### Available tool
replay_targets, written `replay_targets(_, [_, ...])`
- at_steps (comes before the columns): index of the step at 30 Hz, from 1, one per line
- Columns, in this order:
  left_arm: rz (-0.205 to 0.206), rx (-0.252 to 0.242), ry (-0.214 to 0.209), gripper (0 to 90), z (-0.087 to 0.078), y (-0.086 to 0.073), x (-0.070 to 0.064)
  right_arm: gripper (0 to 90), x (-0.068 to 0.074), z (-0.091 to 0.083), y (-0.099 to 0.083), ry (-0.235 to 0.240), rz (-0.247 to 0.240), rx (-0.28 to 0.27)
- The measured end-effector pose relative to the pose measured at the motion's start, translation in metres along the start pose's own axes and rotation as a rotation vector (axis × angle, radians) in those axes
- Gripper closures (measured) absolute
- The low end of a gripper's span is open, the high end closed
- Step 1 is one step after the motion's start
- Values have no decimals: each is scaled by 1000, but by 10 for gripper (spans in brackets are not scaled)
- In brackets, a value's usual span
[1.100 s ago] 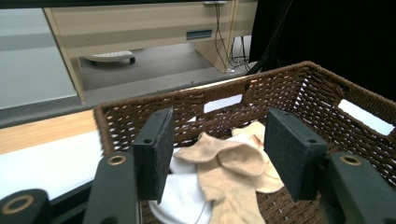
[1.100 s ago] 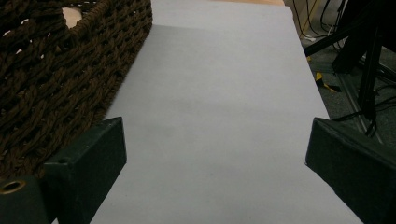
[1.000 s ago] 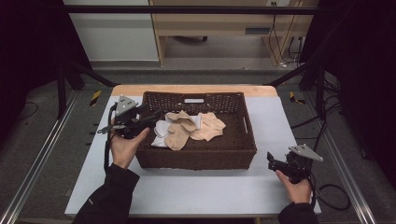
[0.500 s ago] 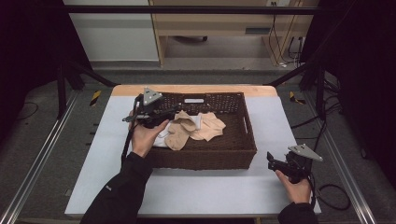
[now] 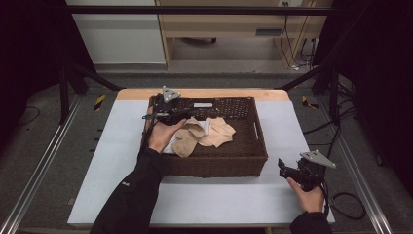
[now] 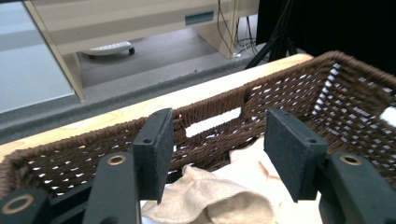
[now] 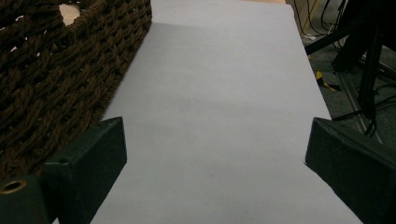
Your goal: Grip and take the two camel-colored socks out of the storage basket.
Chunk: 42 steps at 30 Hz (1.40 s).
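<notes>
Inside the basket (image 5: 260,146), wide-open left tongs (image 6: 217,154) hover over beige cloths (image 5: 214,132) sprawling left-to-right.

Basket wall (image 5: 214,165) blocks sideways reach; bare table (image 5: 282,204) right, open.

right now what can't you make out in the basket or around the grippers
- Beige cloth pile in the wicker basket: high view, its left part is covered by the left hand and left gripper.
- Same cloth, left gripper view: cut off by the bottom edge.
- Right gripper: high view, too small to judge its jaws.
</notes>
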<state>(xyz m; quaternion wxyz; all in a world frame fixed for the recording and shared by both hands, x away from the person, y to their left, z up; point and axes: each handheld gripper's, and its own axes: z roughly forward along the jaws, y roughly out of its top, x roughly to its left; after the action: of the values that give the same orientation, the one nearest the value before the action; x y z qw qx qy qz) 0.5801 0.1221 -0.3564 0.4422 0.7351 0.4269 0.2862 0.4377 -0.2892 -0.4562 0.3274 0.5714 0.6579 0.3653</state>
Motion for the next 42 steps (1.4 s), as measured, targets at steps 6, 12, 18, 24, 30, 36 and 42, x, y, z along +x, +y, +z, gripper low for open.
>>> replay_targets(6, [-10, 68, 27, 428, 21, -10, 6, 57, 0, 0, 0, -2, -6, 1])
replay_targets(12, [5, 147, 20, 424, 37, -20, 5, 58, 1, 1, 0, -1, -9, 5])
replay_targets(18, [22, 227, 12, 384, 53, -31, 2, 58, 1, 1, 0, -1, -14, 11])
replay_targets(24, [37, 256, 5, 353, 56, -35, 1, 58, 1, 1, 0, -2, -14, 10])
replay_targets(30, [64, 296, -29, 328, 58, -40, 0, 60, 1, 0, -1, -1, -18, 7])
replay_targets(36, [64, 295, -38, 345, 60, -45, 1, 63, 2, 1, -1, -1, -15, 11])
replay_targets(42, [90, 310, -39, 438, 64, -48, 1, 64, 2, 1, 0, -2, -15, 13])
